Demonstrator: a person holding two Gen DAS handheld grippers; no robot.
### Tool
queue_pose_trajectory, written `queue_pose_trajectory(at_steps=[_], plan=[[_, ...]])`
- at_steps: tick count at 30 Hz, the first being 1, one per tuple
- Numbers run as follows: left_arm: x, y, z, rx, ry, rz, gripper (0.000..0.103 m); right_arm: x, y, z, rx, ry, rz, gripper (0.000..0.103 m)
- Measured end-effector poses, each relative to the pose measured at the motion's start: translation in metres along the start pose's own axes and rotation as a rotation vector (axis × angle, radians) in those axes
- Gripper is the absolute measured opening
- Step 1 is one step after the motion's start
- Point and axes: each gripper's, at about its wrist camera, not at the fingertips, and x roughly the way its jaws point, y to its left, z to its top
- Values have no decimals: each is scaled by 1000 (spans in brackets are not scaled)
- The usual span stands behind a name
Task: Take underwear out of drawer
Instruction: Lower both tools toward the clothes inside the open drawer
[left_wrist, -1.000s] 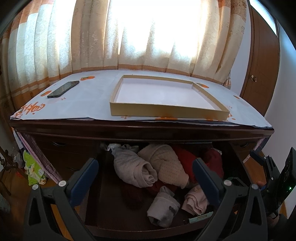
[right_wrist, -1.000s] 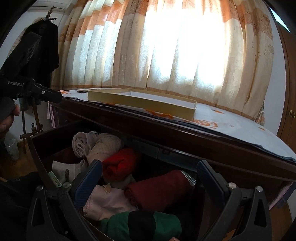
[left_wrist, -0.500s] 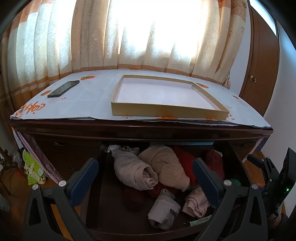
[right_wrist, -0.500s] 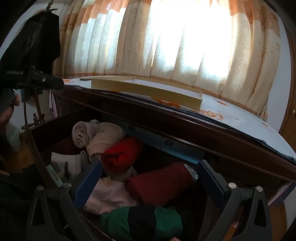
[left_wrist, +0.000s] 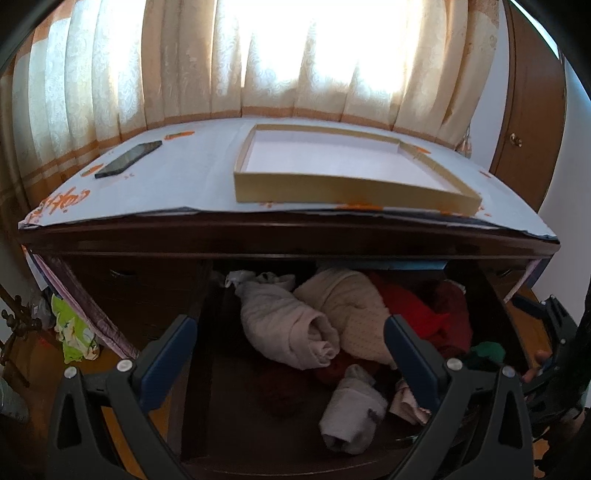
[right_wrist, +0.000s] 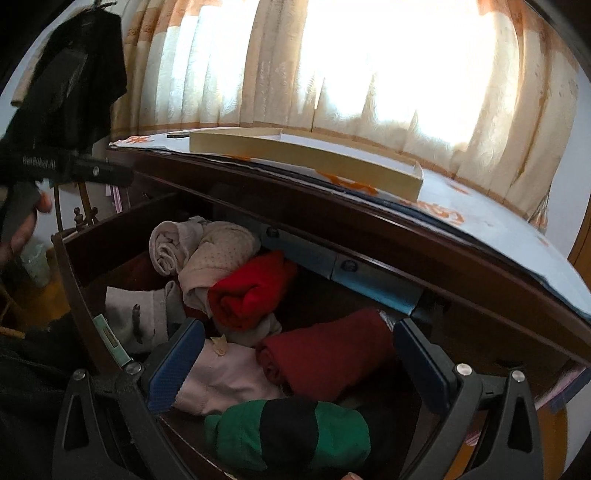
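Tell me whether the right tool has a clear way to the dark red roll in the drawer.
Probably yes. The right tool is open above the open drawer, and the dark red roll lies uncovered between its fingers with nothing over it.

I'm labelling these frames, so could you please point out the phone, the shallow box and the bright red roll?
phone (left_wrist: 128, 159), left wrist view, middle of its dark screen.
shallow box (left_wrist: 332, 190), left wrist view, its near outer wall.
bright red roll (right_wrist: 251, 291), right wrist view, middle of the rolled cloth.
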Motion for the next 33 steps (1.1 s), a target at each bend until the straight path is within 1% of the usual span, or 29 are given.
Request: queue_pose_trajectory(at_steps=[2, 5, 8, 15, 17, 19, 22, 27, 30, 33], plan=[[5, 2, -2, 5, 11, 7, 103, 1, -2, 0, 19, 10, 13, 102], [12, 5, -4, 8, 24, 14, 103, 6, -7, 2, 46, 54, 28, 102], [20, 7, -6, 12, 41, 17, 103, 7, -8, 3, 49, 74, 33, 102], [37, 9, -1, 37, 77, 9, 103, 13, 0, 11, -15, 109, -7, 102], [44, 8, 0, 47, 89, 12, 103, 15, 0, 14, -17, 116, -15, 102], [50, 6, 1, 58, 106, 10, 103, 17, -1, 18, 0, 124, -9, 102], [59, 3, 0, 78, 137, 16, 102, 20, -4, 23, 51, 135, 24, 102], [71, 0, 1, 90, 171, 5, 102, 31, -10, 34, 134, 172, 79, 102], [75, 0, 4, 86, 194, -10, 100, 40, -11, 40, 164, 194, 76, 102], [78, -1, 7, 93, 220, -25, 98, 51, -9, 48, 170, 224, 49, 102]])
